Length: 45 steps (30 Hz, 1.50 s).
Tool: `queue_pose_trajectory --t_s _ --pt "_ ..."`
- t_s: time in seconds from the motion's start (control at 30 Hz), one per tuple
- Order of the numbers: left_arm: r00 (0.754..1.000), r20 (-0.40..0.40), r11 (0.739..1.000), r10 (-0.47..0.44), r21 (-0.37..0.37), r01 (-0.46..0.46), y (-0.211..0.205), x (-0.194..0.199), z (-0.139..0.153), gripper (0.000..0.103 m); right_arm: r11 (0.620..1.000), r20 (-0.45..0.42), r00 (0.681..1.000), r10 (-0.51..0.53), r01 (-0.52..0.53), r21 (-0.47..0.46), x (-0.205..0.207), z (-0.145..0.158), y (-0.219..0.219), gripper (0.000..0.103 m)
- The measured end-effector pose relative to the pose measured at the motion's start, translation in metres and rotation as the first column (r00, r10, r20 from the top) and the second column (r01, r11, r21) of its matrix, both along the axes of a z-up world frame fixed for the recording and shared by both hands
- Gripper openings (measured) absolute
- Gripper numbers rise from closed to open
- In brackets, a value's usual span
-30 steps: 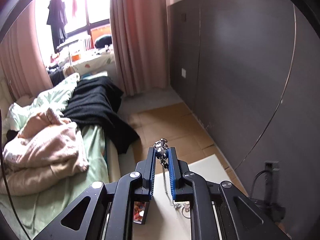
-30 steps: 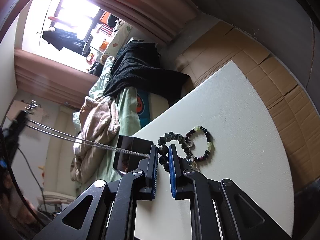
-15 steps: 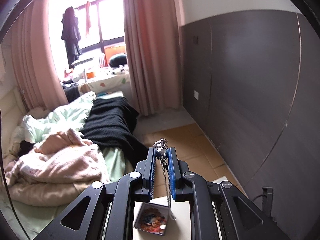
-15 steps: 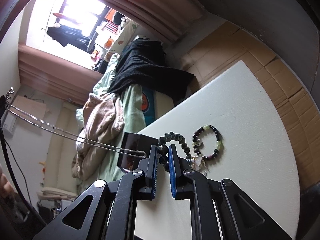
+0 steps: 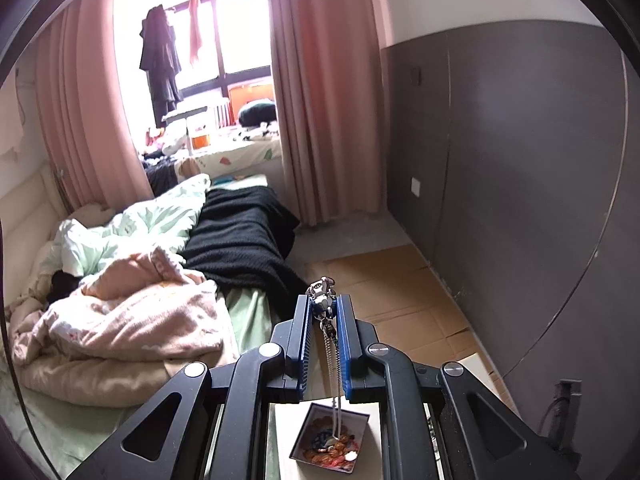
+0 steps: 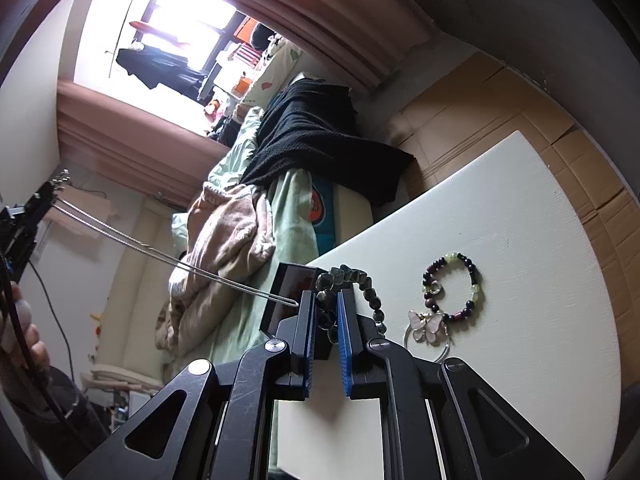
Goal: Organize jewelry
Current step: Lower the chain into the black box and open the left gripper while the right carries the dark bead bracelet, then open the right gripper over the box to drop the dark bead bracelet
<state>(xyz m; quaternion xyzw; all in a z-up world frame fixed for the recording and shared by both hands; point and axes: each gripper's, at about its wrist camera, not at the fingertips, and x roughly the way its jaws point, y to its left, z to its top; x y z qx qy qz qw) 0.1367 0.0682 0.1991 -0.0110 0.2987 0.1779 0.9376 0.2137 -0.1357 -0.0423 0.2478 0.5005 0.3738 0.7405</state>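
Observation:
My left gripper [image 5: 323,305] is shut on a silver chain necklace [image 5: 334,376] by its clasp. The chain hangs straight down and its lower end reaches into a small dark open box [image 5: 331,440] with colourful jewelry inside. In the right wrist view the same chain [image 6: 176,264] runs taut from the left gripper [image 6: 30,208] at far left down to the box [image 6: 288,296]. My right gripper [image 6: 325,304] is shut on a dark green stone bead bracelet [image 6: 360,284] just above the white table [image 6: 520,240].
On the table lie a purple, black and green bead bracelet [image 6: 454,288] and a pink butterfly charm on a thin ring [image 6: 427,326]. A bed with blankets [image 5: 140,300] stands left of the table. A grey wall [image 5: 520,160] is on the right, cardboard [image 5: 384,280] on the floor.
My left gripper has risen with the necklace, so the chain now hangs over the box with its end inside. The right gripper has barely moved.

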Motion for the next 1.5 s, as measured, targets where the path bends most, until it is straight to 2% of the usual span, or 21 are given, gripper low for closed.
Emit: queue_pose_trajectory --t_s 0.23,0.43,0.73,0.9,1.03,1.13,1.17,1.2,1.23,1.3,1.4,1.5 --pt "0.998 -0.059 0.998 0.019 -0.055 -0.023 0.021 0.009 -0.046 0.013 1.000 -0.002 1.000 0.001 -0.001 -0.025 0.003 -0.003 0.004 0.012" --pt "0.992 -0.126 0.993 0.022 -0.115 -0.037 0.032 0.014 -0.097 0.013 0.999 -0.007 1.000 -0.006 0.005 -0.041 0.004 -0.005 0.005 0.012" --pt "0.978 -0.210 0.975 0.007 -0.214 -0.053 0.035 0.025 -0.167 0.013 0.998 -0.010 1.000 0.001 -0.001 -0.063 0.004 -0.009 0.012 0.012" --pt "0.968 -0.251 0.966 0.017 -0.244 -0.080 0.041 0.031 -0.204 0.013 0.997 -0.010 1.000 0.004 -0.005 -0.073 0.005 -0.010 0.015 0.012" --pt "0.958 -0.287 0.946 0.006 -0.309 -0.099 0.046 0.035 -0.232 0.013 0.997 -0.008 1.000 0.011 -0.011 -0.079 0.004 -0.011 0.020 0.012" --pt "0.955 -0.298 0.906 0.000 -0.403 -0.126 0.053 0.030 -0.252 0.014 0.997 -0.010 1.000 0.016 -0.016 -0.080 0.003 -0.013 0.025 0.012" --pt "0.958 -0.288 0.884 0.000 -0.447 -0.135 0.056 0.025 -0.258 0.015 0.997 -0.009 1.000 0.019 -0.019 -0.075 0.003 -0.013 0.027 0.012" --pt "0.960 -0.281 0.870 0.002 -0.472 -0.140 0.057 0.020 -0.263 0.028 0.997 -0.009 1.000 0.021 -0.022 -0.070 0.002 -0.014 0.028 0.012" --pt "0.962 -0.274 0.865 0.006 -0.482 -0.143 0.057 0.016 -0.265 0.051 0.998 -0.007 1.000 0.026 -0.026 -0.061 0.001 -0.013 0.032 0.012" --pt "0.973 -0.230 0.860 0.023 -0.491 -0.137 0.057 0.002 -0.266 0.074 0.998 -0.002 0.999 0.034 -0.034 -0.046 0.000 -0.013 0.037 0.012" --pt "0.984 -0.170 0.861 0.060 -0.489 -0.137 0.061 -0.020 -0.266 0.075 0.999 0.009 0.999 0.045 -0.045 -0.012 -0.003 -0.012 0.048 0.012" --pt "0.981 -0.184 0.843 0.053 -0.518 -0.143 0.072 -0.027 -0.265 0.075 0.998 0.021 0.998 0.059 -0.060 0.023 -0.008 -0.012 0.063 0.012"
